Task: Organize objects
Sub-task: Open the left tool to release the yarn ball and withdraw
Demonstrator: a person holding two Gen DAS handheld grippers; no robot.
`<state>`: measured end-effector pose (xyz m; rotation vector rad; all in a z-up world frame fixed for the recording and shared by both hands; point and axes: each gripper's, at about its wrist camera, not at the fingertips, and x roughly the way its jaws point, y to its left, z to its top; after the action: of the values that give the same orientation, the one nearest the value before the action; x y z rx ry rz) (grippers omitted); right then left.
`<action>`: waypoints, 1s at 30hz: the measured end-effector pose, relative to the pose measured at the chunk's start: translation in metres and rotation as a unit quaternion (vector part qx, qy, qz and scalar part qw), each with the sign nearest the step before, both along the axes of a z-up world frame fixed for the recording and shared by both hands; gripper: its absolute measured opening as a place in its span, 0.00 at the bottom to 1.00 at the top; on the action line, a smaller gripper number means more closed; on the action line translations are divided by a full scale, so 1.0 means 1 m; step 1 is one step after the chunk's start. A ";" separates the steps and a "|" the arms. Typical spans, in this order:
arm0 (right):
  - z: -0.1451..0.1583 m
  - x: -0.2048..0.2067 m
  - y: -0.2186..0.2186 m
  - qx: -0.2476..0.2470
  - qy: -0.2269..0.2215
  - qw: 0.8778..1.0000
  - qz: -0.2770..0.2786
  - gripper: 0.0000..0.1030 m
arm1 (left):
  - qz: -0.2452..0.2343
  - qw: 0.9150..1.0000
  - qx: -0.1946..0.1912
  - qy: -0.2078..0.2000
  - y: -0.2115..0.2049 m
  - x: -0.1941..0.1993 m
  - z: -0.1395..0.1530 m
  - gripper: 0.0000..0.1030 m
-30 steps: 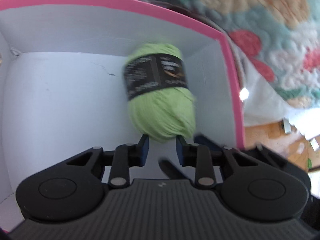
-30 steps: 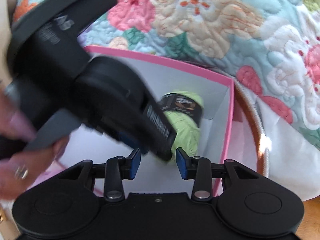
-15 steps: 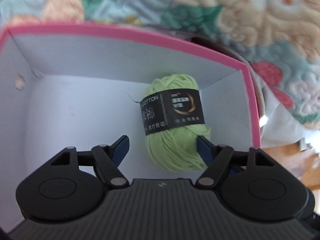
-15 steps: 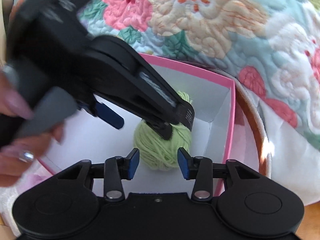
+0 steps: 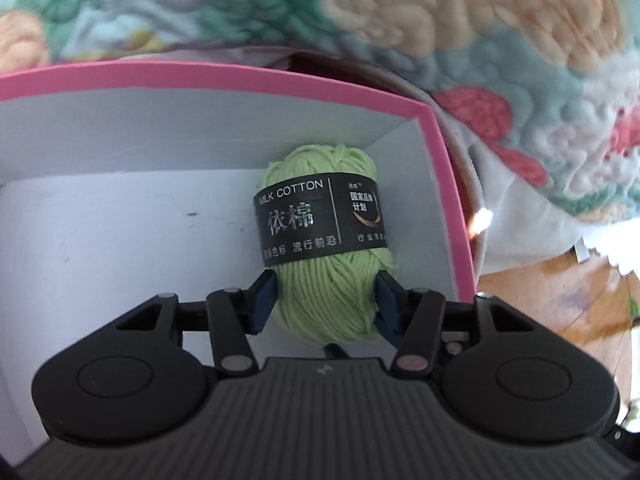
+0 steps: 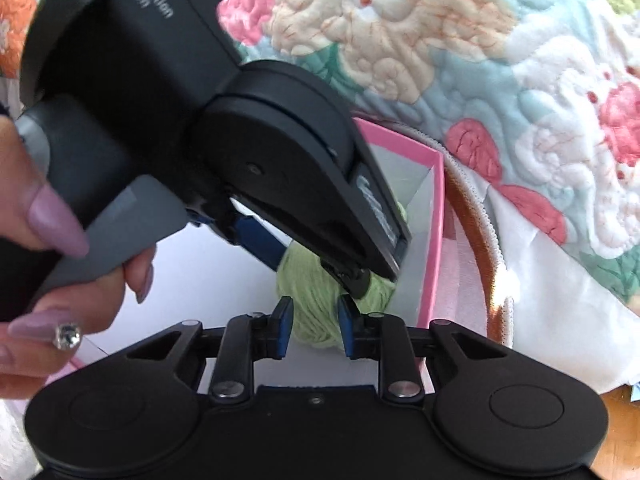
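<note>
A light green ball of cotton yarn with a black paper band (image 5: 326, 248) lies on the floor of a pink-rimmed white cardboard box (image 5: 224, 76), close to the box's far right corner. The left hand-held gripper (image 5: 326, 300) has its jaws closing around the near end of the yarn, blue pads at either side of it. The right hand-held gripper (image 6: 314, 328) is closed on nothing, hovering over the box's near edge. A flowered quilt (image 6: 460, 40) lies beyond the box.

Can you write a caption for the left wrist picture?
Left gripper closing around a green yarn ball in the corner of a pink box.
</note>
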<state>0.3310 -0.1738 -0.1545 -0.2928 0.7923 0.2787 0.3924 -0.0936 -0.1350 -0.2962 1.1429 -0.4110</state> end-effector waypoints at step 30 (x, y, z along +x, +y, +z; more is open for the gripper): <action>0.151 -0.185 -0.012 0.126 0.071 0.987 0.071 0.82 | 0.052 0.987 0.151 -0.017 0.101 -0.192 0.154 0.86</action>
<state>0.1465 -0.1858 -0.0040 -0.0910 0.8672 0.5333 0.2004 0.0072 0.0190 -0.0822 1.1325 -0.1468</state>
